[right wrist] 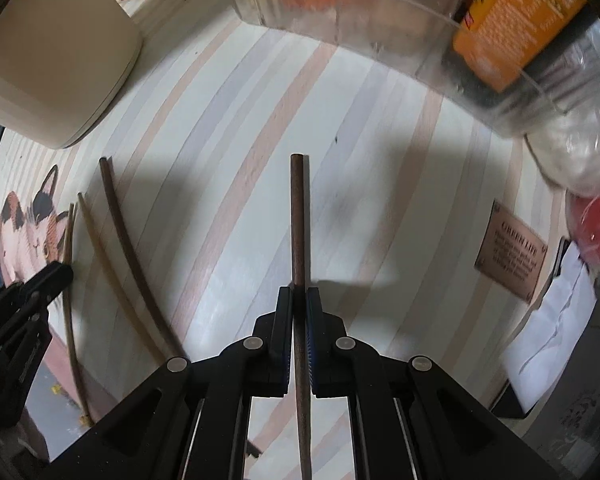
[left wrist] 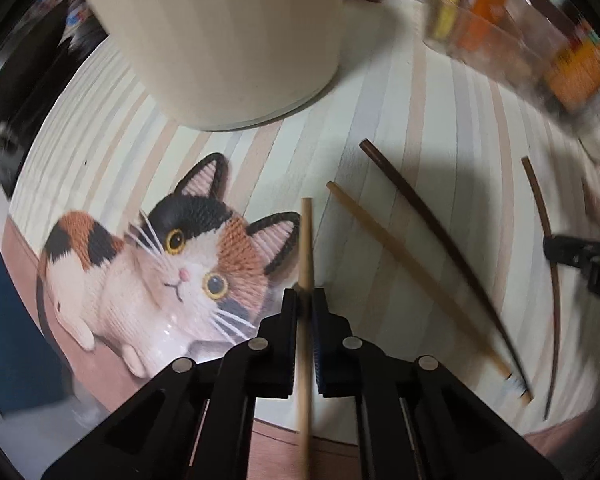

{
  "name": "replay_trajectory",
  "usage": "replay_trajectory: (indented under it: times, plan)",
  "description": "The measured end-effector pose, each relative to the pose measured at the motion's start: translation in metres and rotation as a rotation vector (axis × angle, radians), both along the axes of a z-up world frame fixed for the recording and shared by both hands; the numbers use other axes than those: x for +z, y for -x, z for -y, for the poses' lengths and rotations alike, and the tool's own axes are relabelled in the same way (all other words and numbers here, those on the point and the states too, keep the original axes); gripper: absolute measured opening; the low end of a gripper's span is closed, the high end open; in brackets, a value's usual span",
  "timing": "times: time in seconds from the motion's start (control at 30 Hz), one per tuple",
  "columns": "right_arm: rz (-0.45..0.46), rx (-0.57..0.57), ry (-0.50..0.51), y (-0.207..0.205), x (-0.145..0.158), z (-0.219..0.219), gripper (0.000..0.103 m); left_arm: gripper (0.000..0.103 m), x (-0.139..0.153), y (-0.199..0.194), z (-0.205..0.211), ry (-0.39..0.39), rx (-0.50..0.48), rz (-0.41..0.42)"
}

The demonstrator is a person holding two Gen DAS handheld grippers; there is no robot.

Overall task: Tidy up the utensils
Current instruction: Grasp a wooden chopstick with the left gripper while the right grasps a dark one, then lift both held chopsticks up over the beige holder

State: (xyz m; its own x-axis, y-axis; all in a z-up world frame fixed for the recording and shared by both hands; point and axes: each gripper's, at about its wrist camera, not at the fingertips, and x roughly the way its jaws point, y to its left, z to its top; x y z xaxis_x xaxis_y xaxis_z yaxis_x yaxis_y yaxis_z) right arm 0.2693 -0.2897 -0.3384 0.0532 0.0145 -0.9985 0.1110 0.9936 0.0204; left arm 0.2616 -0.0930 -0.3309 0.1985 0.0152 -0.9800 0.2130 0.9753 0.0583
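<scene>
- Chopsticks: four seen. One light chopstick (left wrist: 306, 248) clamped in the left hand-held gripper (left wrist: 305, 300); one dark chopstick (right wrist: 299, 220) clamped in the right hand-held gripper (right wrist: 299, 296). Both jaw pairs drawn together on the sticks, no gap visible beside either stick.
- Remaining pair lies loose on the striped surface (right wrist: 360, 128): second light chopstick (left wrist: 412, 268) and second dark chopstick (left wrist: 440, 236), side by side, converging toward their thin ends. Both sit between the two hand-held grippers.
- Cream container (left wrist: 228, 40) stands upright just beyond the left hand-held gripper, near the cat picture (left wrist: 160, 256). Judged the likely holder for the sticks; its opening is not in view, so unconfirmed.
- Clear bin (right wrist: 380, 20) with orange packets at the far side of the surface, close to the right hand-held gripper's working area.
- Risk 1: each stick is held at one narrow point along its length; it could pivot or slide in the pads during a swing, then miss the container's mouth.
- Risk 2: long free ends project forward; tilting could knock the container or the bin wall.
- Risk 3: the two hand-held grippers work close together; crossing paths could make the sticks collide.
- Left view blurred at edges; fine contact detail uncertain.
</scene>
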Motion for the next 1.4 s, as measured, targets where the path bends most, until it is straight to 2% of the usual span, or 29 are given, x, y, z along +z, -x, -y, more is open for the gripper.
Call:
replay_trajectory:
  times: [0.1, 0.23, 0.4, 0.47, 0.53, 0.57, 0.67, 0.87, 0.93, 1.0, 1.07, 1.23, 1.4]
  plan:
    - [-0.015, -0.019, -0.034, 0.007, 0.000, 0.005, 0.007, 0.005, 0.000, -0.001, -0.006, 0.007, 0.004, -0.018]
    - [-0.033, -0.031, -0.053, 0.011, -0.001, 0.011, 0.007, 0.005, -0.001, 0.000, -0.021, 0.057, 0.051, -0.047]
    - [-0.074, -0.010, -0.053, -0.005, -0.001, 0.013, 0.011, 0.009, -0.010, -0.005, -0.058, 0.115, 0.096, -0.083]
    - [-0.065, -0.005, -0.018, -0.023, -0.001, 0.008, 0.027, 0.010, -0.011, -0.009, -0.064, 0.121, 0.102, -0.090]
    - [-0.061, -0.007, -0.011, -0.033, -0.001, 0.006, 0.037, 0.010, -0.010, -0.016, -0.070, 0.131, 0.106, -0.095]
    - [-0.067, -0.002, -0.012, -0.036, -0.001, 0.004, 0.040, 0.010, -0.013, -0.020, -0.062, 0.136, 0.111, -0.096]
    - [-0.077, 0.046, 0.045, -0.048, -0.002, -0.007, 0.042, 0.010, -0.013, -0.037, -0.067, 0.151, 0.122, -0.106]
    - [-0.067, 0.060, 0.068, -0.065, -0.001, -0.023, 0.039, 0.010, -0.012, -0.054, -0.068, 0.139, 0.106, -0.105]
    - [-0.060, 0.057, 0.069, -0.067, 0.001, -0.025, 0.037, 0.010, -0.011, -0.062, -0.056, 0.120, 0.093, -0.100]
    - [-0.045, 0.075, 0.068, -0.068, 0.002, -0.028, 0.030, 0.006, -0.012, -0.063, -0.052, 0.099, 0.068, -0.080]
    - [-0.028, 0.081, 0.077, -0.066, 0.000, -0.038, 0.006, 0.005, -0.010, -0.060, -0.045, 0.081, 0.054, -0.067]
    - [0.036, 0.060, 0.061, -0.056, 0.002, -0.041, 0.006, 0.004, -0.008, -0.055, -0.043, 0.077, 0.058, -0.048]
    - [0.118, 0.023, 0.004, -0.048, 0.026, -0.032, 0.006, 0.003, 0.013, -0.046, -0.050, 0.100, 0.094, 0.005]
